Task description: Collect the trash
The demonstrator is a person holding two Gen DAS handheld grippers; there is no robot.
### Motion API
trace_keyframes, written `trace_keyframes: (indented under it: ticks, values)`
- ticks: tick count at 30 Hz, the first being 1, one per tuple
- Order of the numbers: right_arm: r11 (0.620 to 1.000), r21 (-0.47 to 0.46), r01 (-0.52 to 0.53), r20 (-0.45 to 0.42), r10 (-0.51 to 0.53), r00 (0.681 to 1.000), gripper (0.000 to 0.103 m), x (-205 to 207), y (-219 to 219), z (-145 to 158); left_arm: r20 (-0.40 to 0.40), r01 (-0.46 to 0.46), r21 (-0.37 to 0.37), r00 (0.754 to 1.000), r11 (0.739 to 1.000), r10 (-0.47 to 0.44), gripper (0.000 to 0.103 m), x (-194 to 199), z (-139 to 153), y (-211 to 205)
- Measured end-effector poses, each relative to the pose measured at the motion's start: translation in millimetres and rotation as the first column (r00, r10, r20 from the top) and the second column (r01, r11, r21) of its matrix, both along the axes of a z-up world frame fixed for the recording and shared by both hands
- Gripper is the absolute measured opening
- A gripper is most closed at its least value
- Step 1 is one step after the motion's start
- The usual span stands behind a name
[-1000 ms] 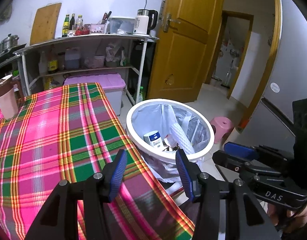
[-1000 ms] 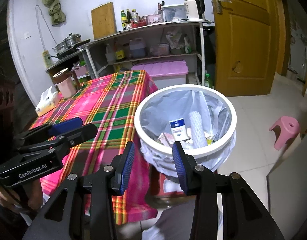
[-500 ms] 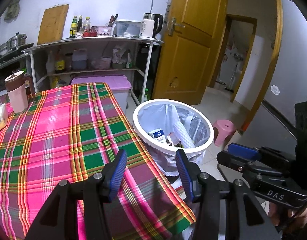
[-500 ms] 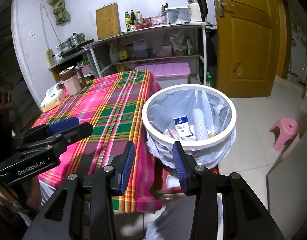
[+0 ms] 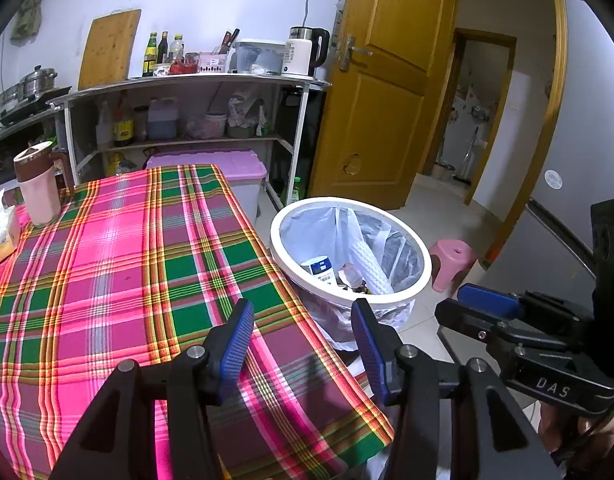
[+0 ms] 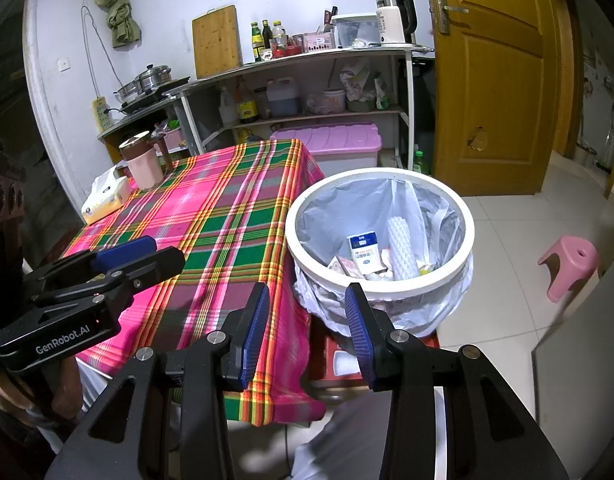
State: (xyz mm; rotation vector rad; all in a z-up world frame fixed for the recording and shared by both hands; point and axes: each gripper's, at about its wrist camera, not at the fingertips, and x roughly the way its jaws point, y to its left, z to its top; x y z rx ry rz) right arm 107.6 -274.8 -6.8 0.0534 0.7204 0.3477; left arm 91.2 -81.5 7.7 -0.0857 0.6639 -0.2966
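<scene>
Presently both claws, left claw (image 5: 303,340) and right claw (image 6: 305,330), hang spread and empty (nothing pinched) beside the white-rimmed, bag-lined trash bin (image 6: 381,284); next, probably locating remaining trash.

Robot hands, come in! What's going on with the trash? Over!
Left tool open, empty. Right tool open, empty. Trash bin beside table, trash already inside. Nothing blocking it.

- A home kitchen, small and lived-in.
- A metal shelf rack (image 6: 307,80) holds sauce bottles (image 6: 267,38), an electric kettle (image 6: 395,18) and a cutting board (image 6: 216,40) (leaning on the wall).
- Steel pots (image 6: 149,78) sit on a burner.
- A plaid-clothed counter (image 5: 127,260) stands beside a lined trash bin (image 6: 381,240).
- Tiled floor (image 6: 507,280), wooden door (image 6: 491,80).
</scene>
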Motion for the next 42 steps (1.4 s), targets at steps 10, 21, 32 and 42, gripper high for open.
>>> trace_keyframes:
  ticks: [10,21,32,42]
  values:
    - [1.0,-0.001,0.0,-0.003,0.0,1.0,0.041,-0.8,1.2,-0.2,-0.003,-0.009,0.009,1.0,1.0,0.009,0.05,-0.2,-1.3,1.0]
    - [1.0,-0.001,-0.001,-0.003,0.001,1.0,0.041,-0.6,1.3,0.1,-0.006,-0.013,0.012,1.0,1.0,0.013,0.05,0.1,-2.5,1.4]
    - [1.0,-0.001,-0.001,-0.003,0.0,1.0,0.041,-0.3,1.4,0.6,-0.006,-0.016,0.015,1.0,1.0,0.016,0.05,-0.2,-2.5,1.4]
    - [1.0,-0.001,-0.001,-0.004,0.001,1.0,0.041,0.0,1.6,0.9,-0.006,-0.016,0.017,1.0,1.0,0.016,0.05,-0.1,-2.4,1.5]
